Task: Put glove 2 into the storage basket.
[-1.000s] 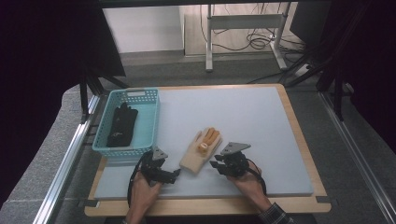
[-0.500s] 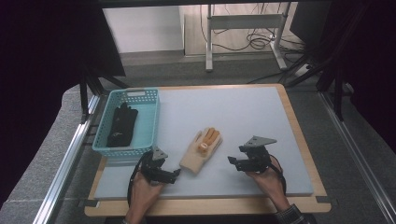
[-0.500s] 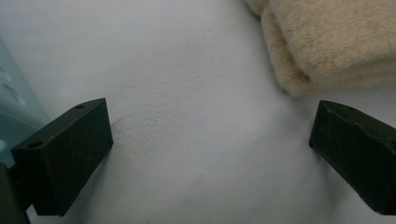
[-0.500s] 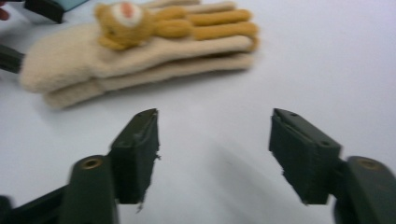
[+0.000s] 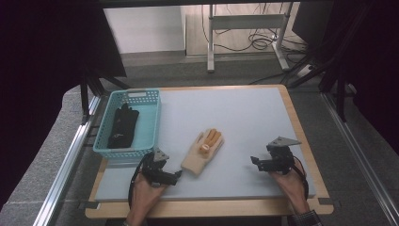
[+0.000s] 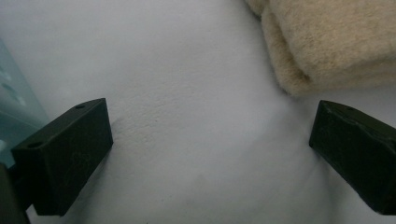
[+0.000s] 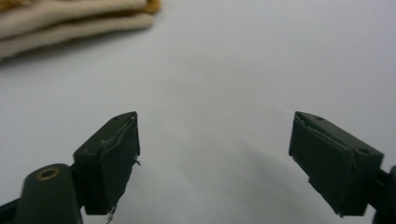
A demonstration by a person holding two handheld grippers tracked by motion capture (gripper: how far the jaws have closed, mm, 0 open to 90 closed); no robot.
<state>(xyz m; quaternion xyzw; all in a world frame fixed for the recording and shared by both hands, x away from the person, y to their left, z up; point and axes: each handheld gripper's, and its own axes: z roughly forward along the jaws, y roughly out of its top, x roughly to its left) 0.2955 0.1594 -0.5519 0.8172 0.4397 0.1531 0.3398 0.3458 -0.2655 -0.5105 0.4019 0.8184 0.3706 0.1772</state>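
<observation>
Glove [image 5: 203, 152], cream with orange fingertips, lies flat on the counter [image 5: 244, 117] between both tongs: just beside the left tongs [image 5: 175, 177], whose jaws stand wide and empty, and well apart from the right tongs [image 5: 254, 161], whose jaws have just been opening, nothing between them. Beyond the left tongs sits a blue basket [image 5: 149, 123] holding a black glove [image 5: 123, 126].

Teal basket [image 5: 149, 123], perhaps black glove [image 5: 123, 126], table [image 5: 244, 117]
</observation>
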